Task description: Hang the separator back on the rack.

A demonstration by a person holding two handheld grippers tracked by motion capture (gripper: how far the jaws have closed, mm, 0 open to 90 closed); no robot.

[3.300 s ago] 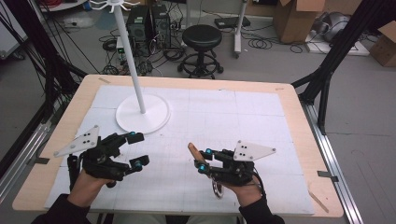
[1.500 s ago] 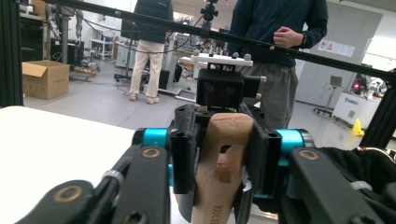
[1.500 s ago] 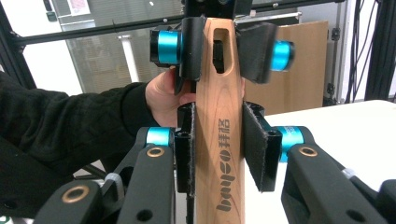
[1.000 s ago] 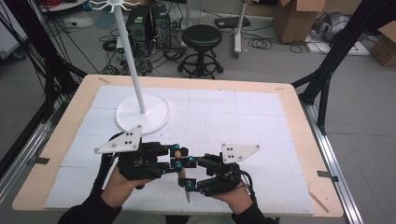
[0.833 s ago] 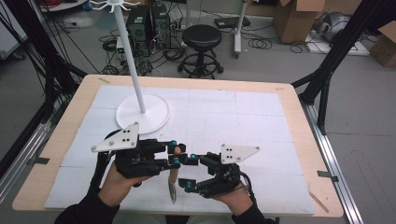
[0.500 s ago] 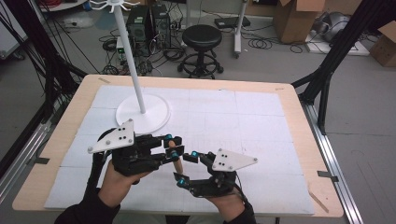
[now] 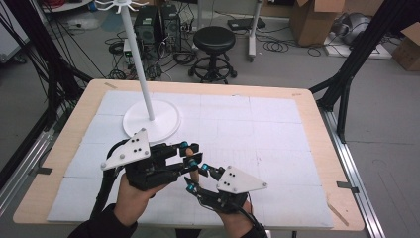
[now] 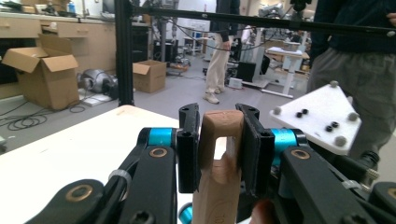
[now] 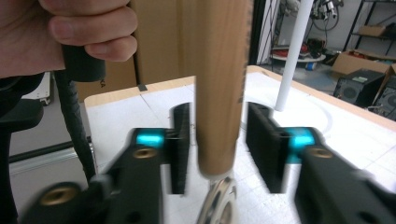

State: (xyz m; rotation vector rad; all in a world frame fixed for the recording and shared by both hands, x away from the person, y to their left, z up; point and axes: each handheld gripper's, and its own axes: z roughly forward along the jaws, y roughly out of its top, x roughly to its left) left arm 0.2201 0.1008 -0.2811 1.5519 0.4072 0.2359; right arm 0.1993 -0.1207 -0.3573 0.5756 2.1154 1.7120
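Wooden handle [image 8: 218, 158]: upright, clenched near its slotted top end in my left gripper [image 8: 218, 140], above the front middle of the bench [image 7: 317, 114].
Left hand [image 7: 136, 191]: low at the front, gripper aimed right.
Right gripper [image 9: 219, 149]: jaws have just been closing around the handle's lower end, small gaps either side; not yet gripping, though the blur makes this uncertain.
Right hand [image 7: 237, 218]: just beside my left.
Open room: white stand [image 7: 151, 121] back-left; bare mat to the right.
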